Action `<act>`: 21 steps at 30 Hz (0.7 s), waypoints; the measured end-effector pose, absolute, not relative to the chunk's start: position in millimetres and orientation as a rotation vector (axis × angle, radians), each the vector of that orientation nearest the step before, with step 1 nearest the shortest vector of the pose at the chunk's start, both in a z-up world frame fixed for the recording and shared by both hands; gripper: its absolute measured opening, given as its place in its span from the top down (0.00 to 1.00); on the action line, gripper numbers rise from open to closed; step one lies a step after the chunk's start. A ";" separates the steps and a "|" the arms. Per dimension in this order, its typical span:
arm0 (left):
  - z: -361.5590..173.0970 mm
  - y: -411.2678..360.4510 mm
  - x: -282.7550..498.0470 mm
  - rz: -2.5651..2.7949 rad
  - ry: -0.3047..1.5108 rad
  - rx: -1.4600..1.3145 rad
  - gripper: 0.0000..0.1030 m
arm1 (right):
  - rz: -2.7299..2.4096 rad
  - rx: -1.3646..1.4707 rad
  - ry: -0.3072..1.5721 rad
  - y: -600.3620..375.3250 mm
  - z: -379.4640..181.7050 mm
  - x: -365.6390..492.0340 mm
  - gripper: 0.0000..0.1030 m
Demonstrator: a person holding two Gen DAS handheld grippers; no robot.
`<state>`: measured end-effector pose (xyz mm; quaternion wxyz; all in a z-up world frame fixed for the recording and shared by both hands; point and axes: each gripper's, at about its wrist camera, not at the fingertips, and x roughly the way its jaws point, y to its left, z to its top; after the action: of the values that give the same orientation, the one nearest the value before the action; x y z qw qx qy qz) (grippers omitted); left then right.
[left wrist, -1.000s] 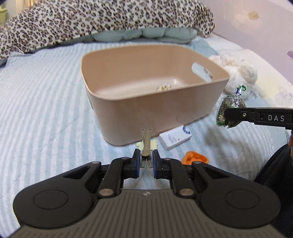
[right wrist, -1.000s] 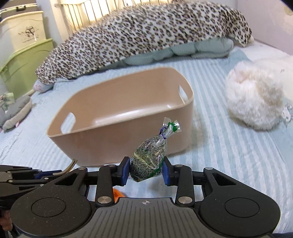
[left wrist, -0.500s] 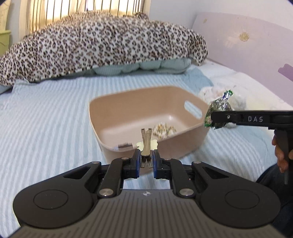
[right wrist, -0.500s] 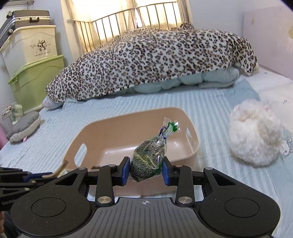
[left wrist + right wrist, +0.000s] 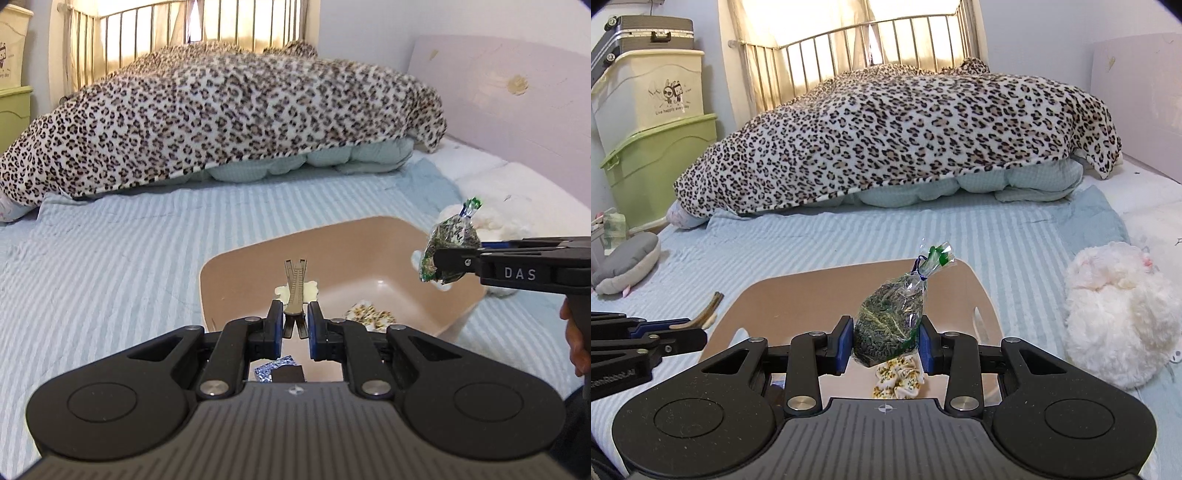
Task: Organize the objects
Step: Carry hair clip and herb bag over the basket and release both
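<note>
With the clip [image 5: 294, 291] pinched by the left gripper [image 5: 294, 325] and the herb bag [image 5: 888, 325] squeezed by the right gripper [image 5: 886, 349], the bin [image 5: 221, 266] could easily be missed if they're let go early.

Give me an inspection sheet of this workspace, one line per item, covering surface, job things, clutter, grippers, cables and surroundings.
Surface: striped blue bedspread.
Job's things: tan bin holding a floral scrunchie and a foil wrapper.
Clutter: white plush toy, grey plush.
Grippers: left gripper shut on a clip; right gripper shut on a herb bag, both above the bin.
Cables: nothing seen.
Surroundings: leopard blanket, storage boxes.
</note>
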<state>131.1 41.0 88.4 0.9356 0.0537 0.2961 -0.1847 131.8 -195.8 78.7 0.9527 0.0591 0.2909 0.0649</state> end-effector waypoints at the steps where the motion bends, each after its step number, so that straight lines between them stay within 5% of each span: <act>1: 85.1 38.6 137.2 -0.368 0.621 0.119 0.86 | 0.129 0.113 0.596 -194.7 75.9 135.4 0.67; 16: 24.5 16.9 183.3 -0.260 0.836 0.223 0.86 | 0.097 0.011 0.762 -182.3 21.2 164.3 0.66; 21: 32.4 19.9 174.2 -0.283 0.812 0.207 0.79 | 0.098 0.050 0.733 -186.5 31.7 155.6 0.46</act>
<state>174.2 19.9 32.4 0.9038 0.1002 0.3930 -0.1368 155.6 -186.5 31.7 0.9321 0.0243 0.3583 0.0477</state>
